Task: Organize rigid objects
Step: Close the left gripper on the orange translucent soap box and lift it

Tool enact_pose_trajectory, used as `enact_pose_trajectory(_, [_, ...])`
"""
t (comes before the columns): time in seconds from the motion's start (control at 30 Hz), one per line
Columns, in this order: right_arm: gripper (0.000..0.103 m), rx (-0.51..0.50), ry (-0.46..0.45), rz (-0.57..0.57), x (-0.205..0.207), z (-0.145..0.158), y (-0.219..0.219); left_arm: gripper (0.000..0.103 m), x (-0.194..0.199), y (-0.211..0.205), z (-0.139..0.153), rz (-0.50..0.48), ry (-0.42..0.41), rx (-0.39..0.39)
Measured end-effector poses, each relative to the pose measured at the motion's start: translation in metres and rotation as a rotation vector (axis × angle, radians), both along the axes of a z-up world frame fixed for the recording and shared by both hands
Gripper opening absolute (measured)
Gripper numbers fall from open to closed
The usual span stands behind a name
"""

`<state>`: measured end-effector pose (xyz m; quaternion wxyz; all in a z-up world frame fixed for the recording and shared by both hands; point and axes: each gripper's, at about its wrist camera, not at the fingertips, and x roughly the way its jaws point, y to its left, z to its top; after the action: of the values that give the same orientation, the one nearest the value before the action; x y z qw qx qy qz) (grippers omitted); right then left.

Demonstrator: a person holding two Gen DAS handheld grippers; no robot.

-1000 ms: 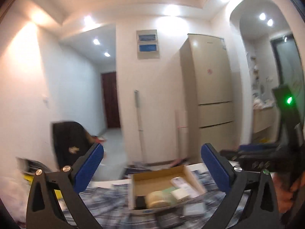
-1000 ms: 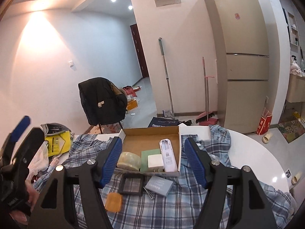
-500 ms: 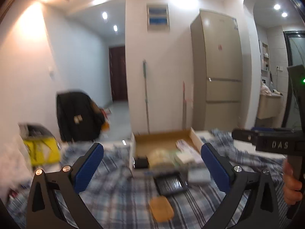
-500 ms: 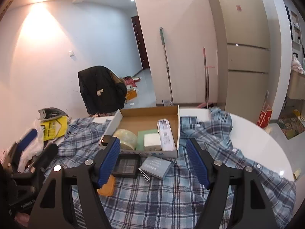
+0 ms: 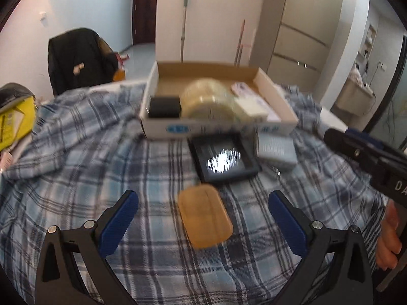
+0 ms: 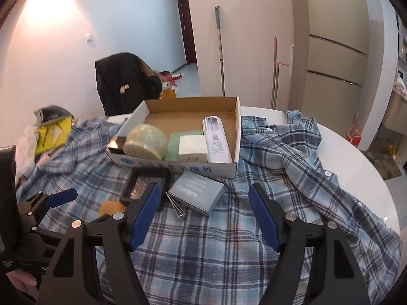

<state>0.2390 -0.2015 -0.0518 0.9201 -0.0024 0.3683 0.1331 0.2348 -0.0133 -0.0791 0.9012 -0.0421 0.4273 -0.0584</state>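
Only right cam shows white remote in box; both claws wide open, empty.

My blue plaid shirt lies rumpled over the white round table. At ten o'clock a chair draped in a black jacket stands by the wall, a yellow bag nearer at nine. A mop and red broom lean at twelve, the beige fridge at two
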Motion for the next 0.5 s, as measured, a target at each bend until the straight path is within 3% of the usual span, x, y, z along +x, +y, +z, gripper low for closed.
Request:
enact_pose_trajectory(0.07, [0.071, -0.012, 0.000, 0.000, 0.000, -0.002, -0.001, 0.096, 0.003, -0.001, -0.005, -0.019, 0.033, -0.016])
enact_pose_trajectory(0.2, [0.071, 0.002, 0.029, -0.001, 0.002, -0.007, -0.004, 0.094, 0.008, 0.004, -0.014, -0.015, 0.087, -0.053])
enact_pose_trajectory(0.33, [0.071, -0.010, 0.052, 0.013, 0.004, -0.009, -0.003, 0.080, 0.007, 0.014, -0.015, -0.003, 0.102, -0.108])
enact_pose_trajectory(0.5, [0.071, -0.028, 0.029, 0.007, 0.001, -0.007, -0.003, 0.060, 0.008, 0.005, -0.020, -0.041, 0.134, -0.084])
